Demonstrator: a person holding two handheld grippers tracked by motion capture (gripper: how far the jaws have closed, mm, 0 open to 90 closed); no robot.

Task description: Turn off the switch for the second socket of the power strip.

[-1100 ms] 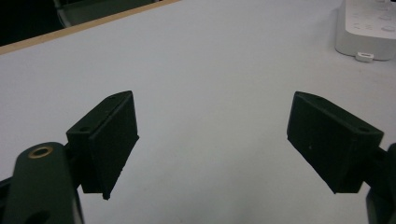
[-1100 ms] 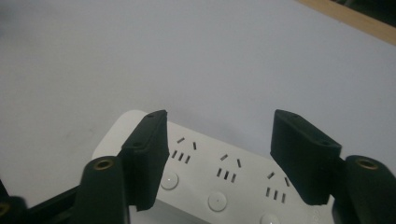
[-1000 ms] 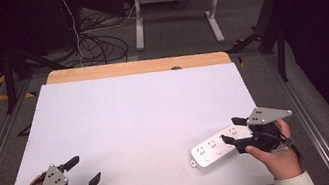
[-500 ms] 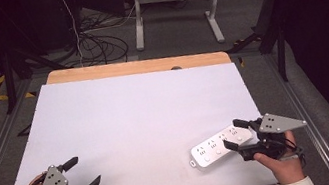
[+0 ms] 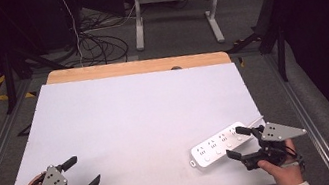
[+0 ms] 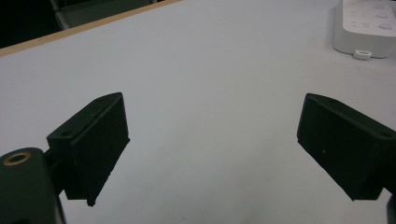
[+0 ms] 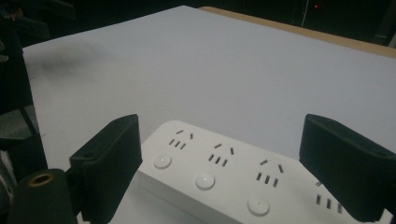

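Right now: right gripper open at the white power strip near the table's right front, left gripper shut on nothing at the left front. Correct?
Not quite. The left gripper is open, not shut: the left gripper view shows its jaws wide apart over bare table. The rest holds: the right gripper is open at the white power strip.

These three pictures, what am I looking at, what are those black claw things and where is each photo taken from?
A person sits at a white table holding a hand-operated gripper in each hand. One picture looks down from above: the left gripper at the lower left, the right gripper at the lower right. The other two come from cameras riding on each gripper, looking out between its black fingers. A white power strip lies on the table. The right gripper's open fingers sit on either side of it, not clamped. The left gripper is open and holds nothing.
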